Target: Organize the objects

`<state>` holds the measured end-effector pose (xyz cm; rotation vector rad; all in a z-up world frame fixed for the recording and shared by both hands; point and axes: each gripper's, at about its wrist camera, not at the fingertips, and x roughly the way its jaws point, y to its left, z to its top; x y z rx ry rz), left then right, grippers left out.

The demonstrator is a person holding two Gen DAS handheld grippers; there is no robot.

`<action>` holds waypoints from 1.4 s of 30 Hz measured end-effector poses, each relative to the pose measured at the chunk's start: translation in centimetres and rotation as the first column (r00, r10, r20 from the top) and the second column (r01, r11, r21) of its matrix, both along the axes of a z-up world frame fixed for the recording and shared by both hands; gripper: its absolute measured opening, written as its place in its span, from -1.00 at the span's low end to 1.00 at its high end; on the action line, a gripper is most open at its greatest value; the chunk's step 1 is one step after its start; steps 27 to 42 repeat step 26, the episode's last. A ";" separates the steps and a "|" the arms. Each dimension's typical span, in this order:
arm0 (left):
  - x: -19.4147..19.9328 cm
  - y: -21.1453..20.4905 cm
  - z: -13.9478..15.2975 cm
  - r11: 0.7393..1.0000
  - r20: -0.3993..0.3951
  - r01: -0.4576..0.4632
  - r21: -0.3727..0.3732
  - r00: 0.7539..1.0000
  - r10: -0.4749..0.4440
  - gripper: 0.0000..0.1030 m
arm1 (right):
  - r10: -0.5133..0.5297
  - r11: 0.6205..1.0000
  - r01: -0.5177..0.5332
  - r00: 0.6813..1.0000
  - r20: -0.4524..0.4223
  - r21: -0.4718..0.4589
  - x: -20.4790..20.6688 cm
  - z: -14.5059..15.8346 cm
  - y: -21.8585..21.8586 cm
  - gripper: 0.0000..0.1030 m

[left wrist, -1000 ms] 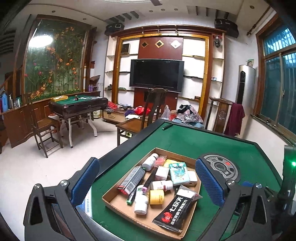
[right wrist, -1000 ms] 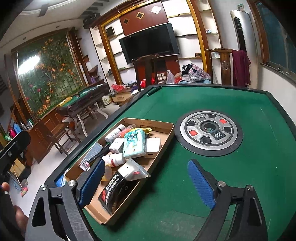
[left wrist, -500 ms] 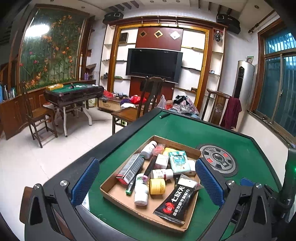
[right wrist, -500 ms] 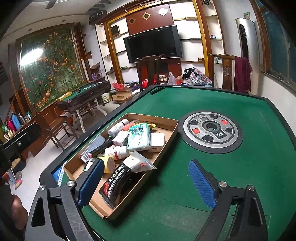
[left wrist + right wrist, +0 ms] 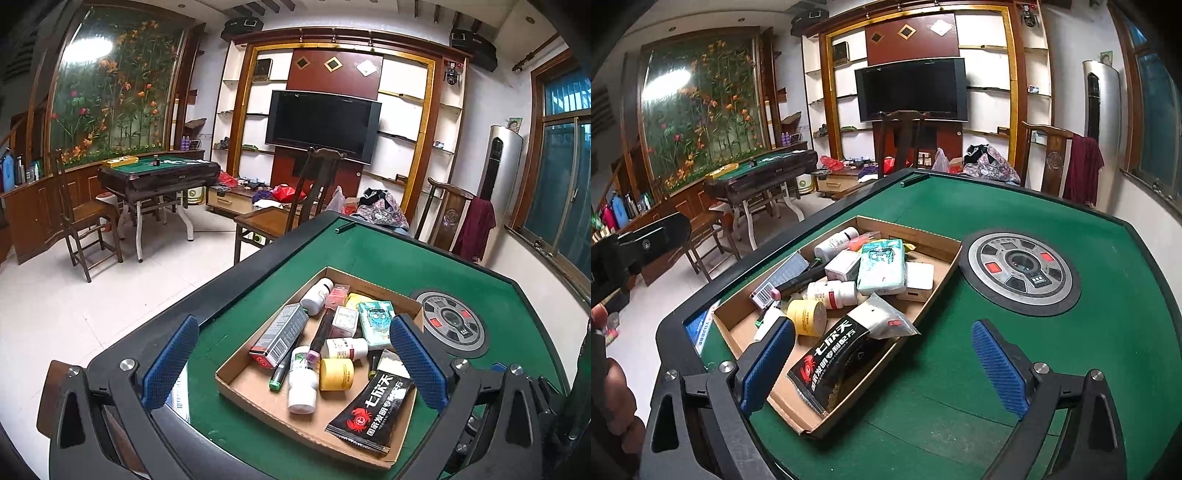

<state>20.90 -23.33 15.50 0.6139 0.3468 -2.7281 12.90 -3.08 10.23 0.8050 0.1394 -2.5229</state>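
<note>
1. We find one container: a shallow cardboard tray (image 5: 236,373) lying on the green felt table (image 5: 388,258), just beside the round control panel (image 5: 448,326) set in the table's centre.
2. The tray holds a loose heap. At its near end a black sachet with a red crab mark (image 5: 373,410) lies over the corner and overhangs the rim.
3. Beside the sachet we note a yellow jar (image 5: 337,373) on its side, touching a white bottle (image 5: 303,384), also lying flat.
4. A second white bottle with a red label (image 5: 833,289) lies across the middle; a third white bottle (image 5: 317,296) lies at the far end.
5. A dark boxed carton with a barcode (image 5: 280,335) lies along the tray's left wall, with a black pen-like stick (image 5: 320,334) next to it.
6. A teal tissue pack (image 5: 376,318) rests on top of small white boxes (image 5: 919,276).
7. The left gripper (image 5: 295,363) hovers above the tray, jaws wide and holding nothing.
8. The right gripper (image 5: 882,363) hangs at the tray's near right edge, jaws likewise wide and empty.
</note>
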 end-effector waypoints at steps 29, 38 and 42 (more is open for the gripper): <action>-1.5 0.1 -1.9 1.000 0.085 0.003 -0.004 0.996 -0.003 1.00 | 0.011 0.999 -0.012 1.000 0.017 0.047 -0.3 -1.1 -1.9 0.93; -1.5 0.1 -1.9 1.000 0.085 0.003 -0.004 0.996 -0.003 1.00 | 0.011 0.999 -0.012 1.000 0.017 0.047 -0.3 -1.1 -1.9 0.93; -1.5 0.1 -1.9 1.000 0.085 0.003 -0.004 0.996 -0.003 1.00 | 0.011 0.999 -0.012 1.000 0.017 0.047 -0.3 -1.1 -1.9 0.93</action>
